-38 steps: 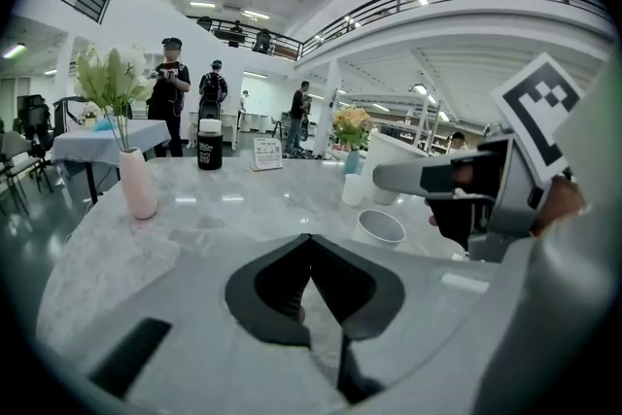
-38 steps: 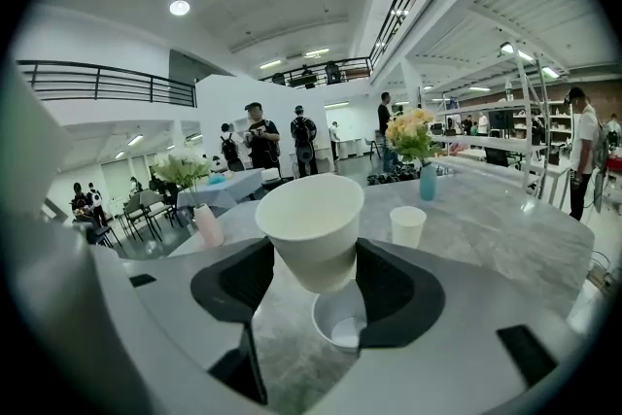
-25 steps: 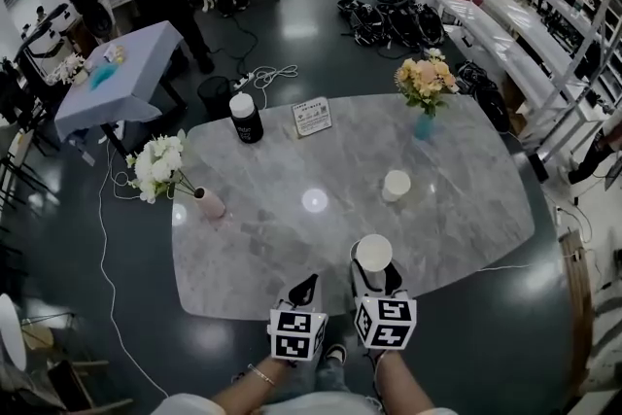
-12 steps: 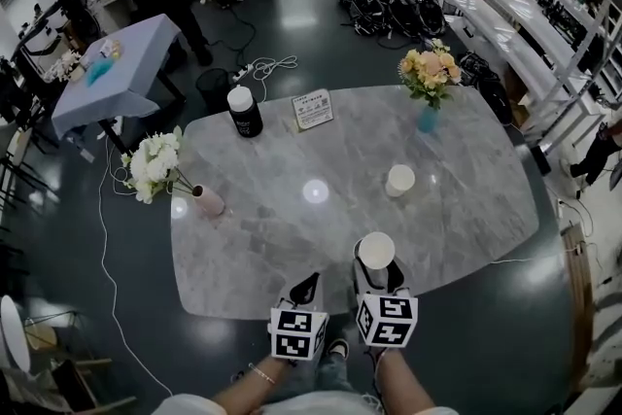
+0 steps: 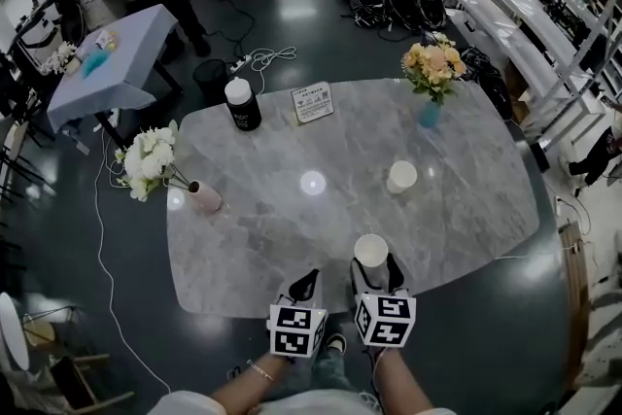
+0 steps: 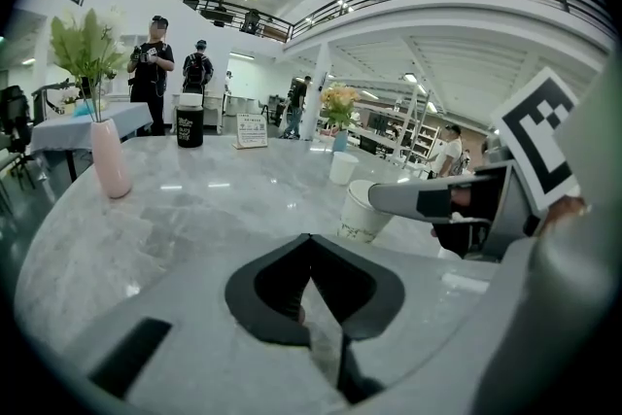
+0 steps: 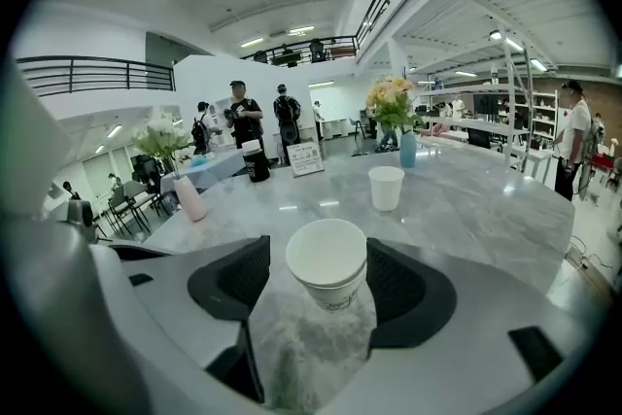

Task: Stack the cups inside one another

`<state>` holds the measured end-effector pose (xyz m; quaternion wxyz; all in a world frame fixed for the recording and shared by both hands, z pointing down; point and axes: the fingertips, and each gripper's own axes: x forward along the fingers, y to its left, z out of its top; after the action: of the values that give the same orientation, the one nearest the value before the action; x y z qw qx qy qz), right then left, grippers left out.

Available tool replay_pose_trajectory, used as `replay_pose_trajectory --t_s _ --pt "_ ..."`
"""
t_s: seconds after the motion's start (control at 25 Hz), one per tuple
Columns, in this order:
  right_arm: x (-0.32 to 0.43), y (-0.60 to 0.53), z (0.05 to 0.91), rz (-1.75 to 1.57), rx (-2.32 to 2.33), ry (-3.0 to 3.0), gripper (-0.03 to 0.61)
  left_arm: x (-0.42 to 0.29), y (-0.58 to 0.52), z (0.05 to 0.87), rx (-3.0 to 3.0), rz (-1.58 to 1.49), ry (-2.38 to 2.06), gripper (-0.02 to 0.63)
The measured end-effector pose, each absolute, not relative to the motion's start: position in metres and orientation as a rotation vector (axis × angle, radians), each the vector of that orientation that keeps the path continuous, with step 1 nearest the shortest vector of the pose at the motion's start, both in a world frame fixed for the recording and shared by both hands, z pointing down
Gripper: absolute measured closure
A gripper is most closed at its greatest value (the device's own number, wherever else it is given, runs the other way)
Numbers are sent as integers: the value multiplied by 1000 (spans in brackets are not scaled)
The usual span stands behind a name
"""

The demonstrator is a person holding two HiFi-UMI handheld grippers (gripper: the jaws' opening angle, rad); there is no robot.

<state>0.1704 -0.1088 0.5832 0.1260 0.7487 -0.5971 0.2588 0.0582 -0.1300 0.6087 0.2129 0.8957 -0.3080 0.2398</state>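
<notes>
Table glossy grey marble; near cup, far cup matt white paper.

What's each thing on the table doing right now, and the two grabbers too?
Near cup, upright, empty, between the right gripper's jaws.
Far cup, upright, standing alone.
Right gripper, open, jaws just widened, not squeezing the cup.
Left gripper, shut, empty.
Black bottle, upright, capped.
Pink vase, upright, holding white flowers.

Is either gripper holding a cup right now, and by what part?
Nothing seems held. The right gripper's jaws have just been opening around the near cup, which stands on the table between them. The left gripper's jaws are closed and empty.
</notes>
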Motion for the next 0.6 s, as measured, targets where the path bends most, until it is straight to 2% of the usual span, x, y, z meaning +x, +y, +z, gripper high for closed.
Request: replay_pose_trajectory --t_s 0.6 --pt "185 -107 573 746 2230 -1733 321 67 -130 609 2478 665 -851 617"
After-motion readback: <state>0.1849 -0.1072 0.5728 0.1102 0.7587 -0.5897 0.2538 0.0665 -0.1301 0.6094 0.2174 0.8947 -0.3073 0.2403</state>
